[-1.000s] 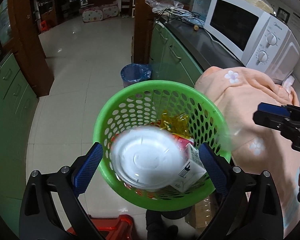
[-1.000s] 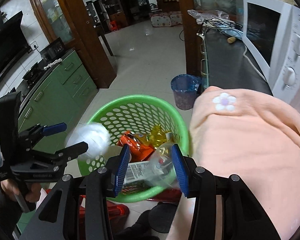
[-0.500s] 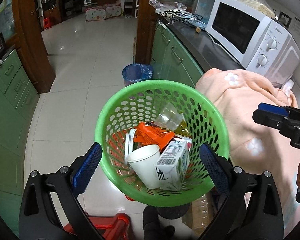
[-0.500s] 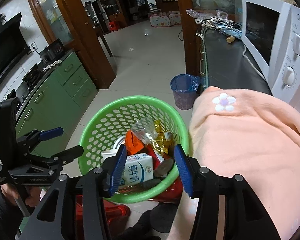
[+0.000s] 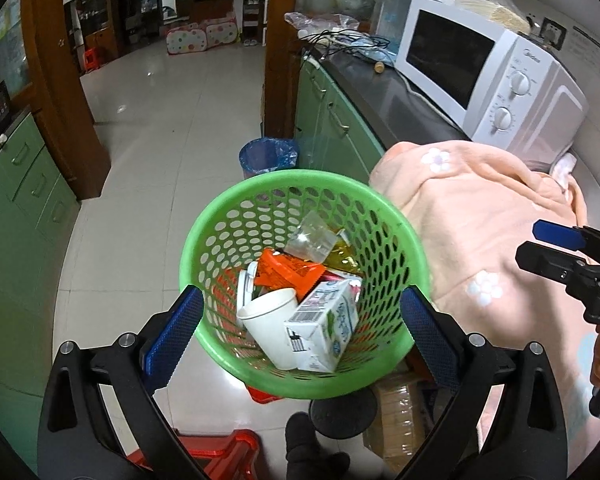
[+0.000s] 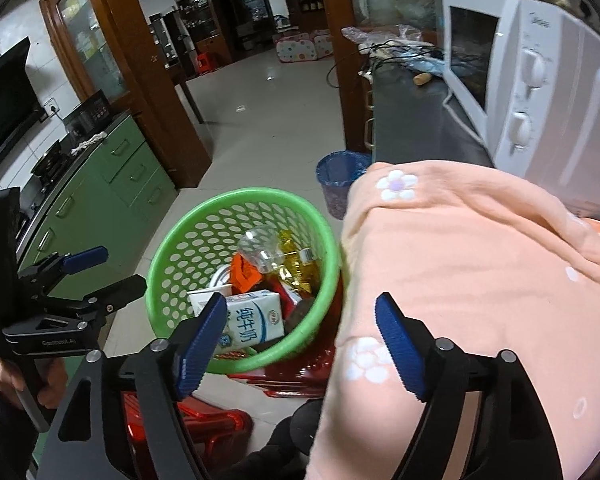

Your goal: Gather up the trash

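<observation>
A green perforated basket [image 5: 236,208] [image 6: 172,240] stands on a red stool and holds trash: a white paper cup [image 5: 268,312], a milk carton [image 5: 328,320] [image 6: 256,320], an orange wrapper [image 5: 288,272] and a clear plastic cup [image 5: 312,236] [image 6: 260,250]. My left gripper [image 5: 302,332] [image 6: 112,272] hovers above and to the left of the basket, open and holding nothing. My right gripper [image 6: 300,336] [image 5: 540,246] is over the basket's right rim and the peach cloth; its jaws are opening with nothing between them.
A peach flowered cloth [image 5: 480,220] bulges over the counter edge right of the basket. A white microwave [image 5: 480,72] sits on the dark counter behind. A blue-lined bin [image 5: 268,156] stands on the tiled floor. Red stools [image 6: 220,420] lie below. Green cabinets line both sides.
The white paper cup dropped from the left gripper into the basket. The clear plastic cup left the right gripper and landed in the basket. The right jaws spread wide.
</observation>
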